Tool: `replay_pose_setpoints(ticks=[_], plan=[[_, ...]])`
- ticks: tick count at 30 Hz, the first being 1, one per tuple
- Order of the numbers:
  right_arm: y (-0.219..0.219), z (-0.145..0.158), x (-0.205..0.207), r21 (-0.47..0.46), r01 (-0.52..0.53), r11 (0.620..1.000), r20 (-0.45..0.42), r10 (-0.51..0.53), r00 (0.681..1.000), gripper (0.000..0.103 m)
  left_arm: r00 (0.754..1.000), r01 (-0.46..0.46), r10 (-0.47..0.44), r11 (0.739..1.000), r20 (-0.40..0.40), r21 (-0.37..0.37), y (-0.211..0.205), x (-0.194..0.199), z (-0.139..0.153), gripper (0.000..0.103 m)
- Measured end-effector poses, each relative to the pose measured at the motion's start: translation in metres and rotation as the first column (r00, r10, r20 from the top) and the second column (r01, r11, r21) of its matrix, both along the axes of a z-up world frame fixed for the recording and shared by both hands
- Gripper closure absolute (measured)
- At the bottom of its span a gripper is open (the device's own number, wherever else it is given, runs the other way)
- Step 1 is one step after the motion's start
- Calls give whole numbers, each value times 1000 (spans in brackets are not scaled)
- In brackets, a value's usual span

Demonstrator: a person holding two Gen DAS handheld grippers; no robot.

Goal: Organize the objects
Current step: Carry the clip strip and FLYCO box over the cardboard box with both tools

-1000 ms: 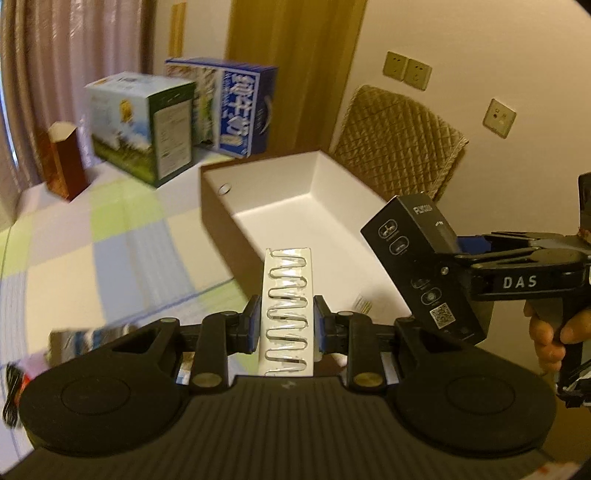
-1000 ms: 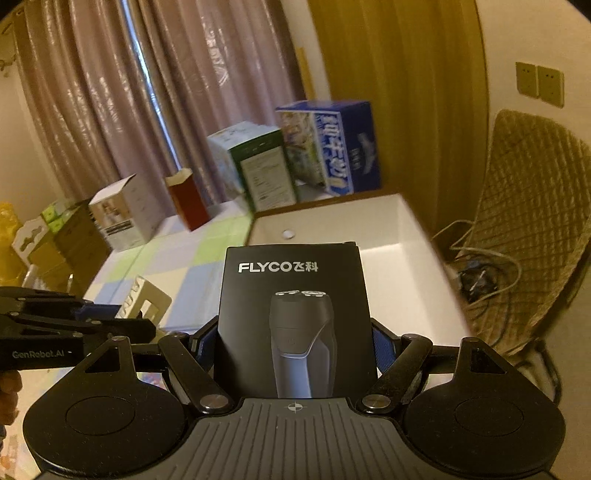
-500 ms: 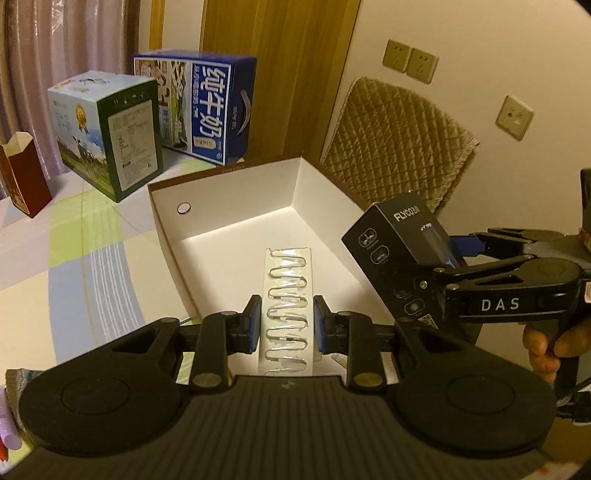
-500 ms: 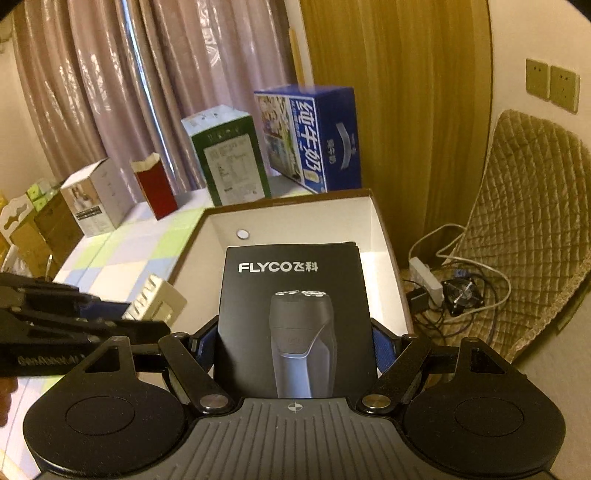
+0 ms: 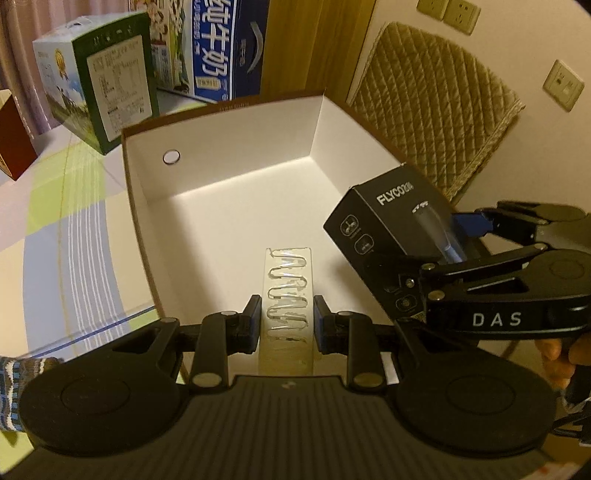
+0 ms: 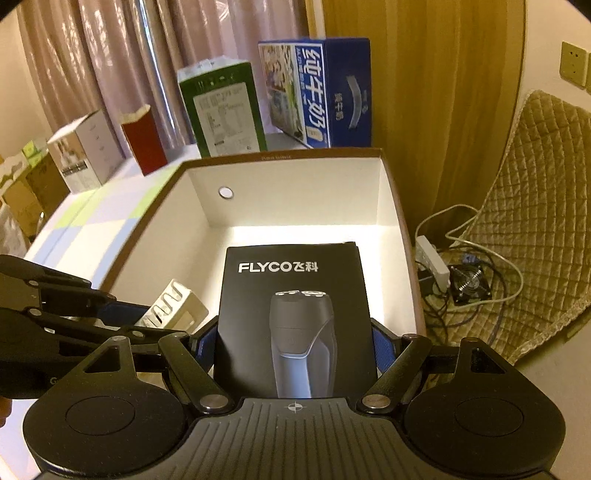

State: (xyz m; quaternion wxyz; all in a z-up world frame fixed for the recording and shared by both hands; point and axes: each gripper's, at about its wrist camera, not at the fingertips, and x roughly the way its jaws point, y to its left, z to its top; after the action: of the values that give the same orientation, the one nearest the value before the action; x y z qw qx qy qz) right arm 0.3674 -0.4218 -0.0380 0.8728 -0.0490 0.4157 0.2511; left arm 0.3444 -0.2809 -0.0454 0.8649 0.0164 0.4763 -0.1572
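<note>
We hold the blister pack [image 5: 287,295] in our left gripper [image 5: 287,322], its pads closed on the pack's two edges, and it hangs over the near part of the open white box [image 5: 229,206]. Our right gripper [image 6: 293,349] is clamped on the sides of the black shaver box [image 6: 293,314], which is also held over the white box, toward its right wall. In the left view the shaver box [image 5: 391,236] sits tilted just right of the blister pack, apart from it.

The white box [image 6: 288,206] stands on a table [image 5: 62,236] covered in a pale check cloth of green, blue and lilac. It has brown outer sides and a small round hole [image 6: 225,192] in its far wall.

Behind it stand a green carton [image 6: 225,110] and a blue milk carton [image 6: 325,92], close together. Further left along the table are a red paper bag [image 6: 144,142] and a white carton [image 6: 86,151].

Pinkish curtains [image 6: 103,55] hang behind the table, with a yellow-brown curtain [image 6: 436,92] to the right. A quilted chair [image 6: 535,206] stands right of the table, and a power strip [image 6: 432,258], cables and a small fan [image 6: 469,284] lie on the floor. Wall sockets [image 5: 448,11] show on the cream wall.
</note>
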Motion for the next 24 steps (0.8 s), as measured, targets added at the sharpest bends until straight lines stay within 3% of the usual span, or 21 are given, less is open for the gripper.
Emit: replay_pose_setpoints(ticks=[13, 24], plan=[[3, -10, 20, -46, -50, 998, -6, 50, 999, 27, 999, 11, -8, 999, -46, 51, -9, 15, -22, 79], [8, -5, 23, -86, -67, 994, 59, 72, 996, 27, 999, 27, -25, 998, -44, 50, -13, 16, -22, 62]])
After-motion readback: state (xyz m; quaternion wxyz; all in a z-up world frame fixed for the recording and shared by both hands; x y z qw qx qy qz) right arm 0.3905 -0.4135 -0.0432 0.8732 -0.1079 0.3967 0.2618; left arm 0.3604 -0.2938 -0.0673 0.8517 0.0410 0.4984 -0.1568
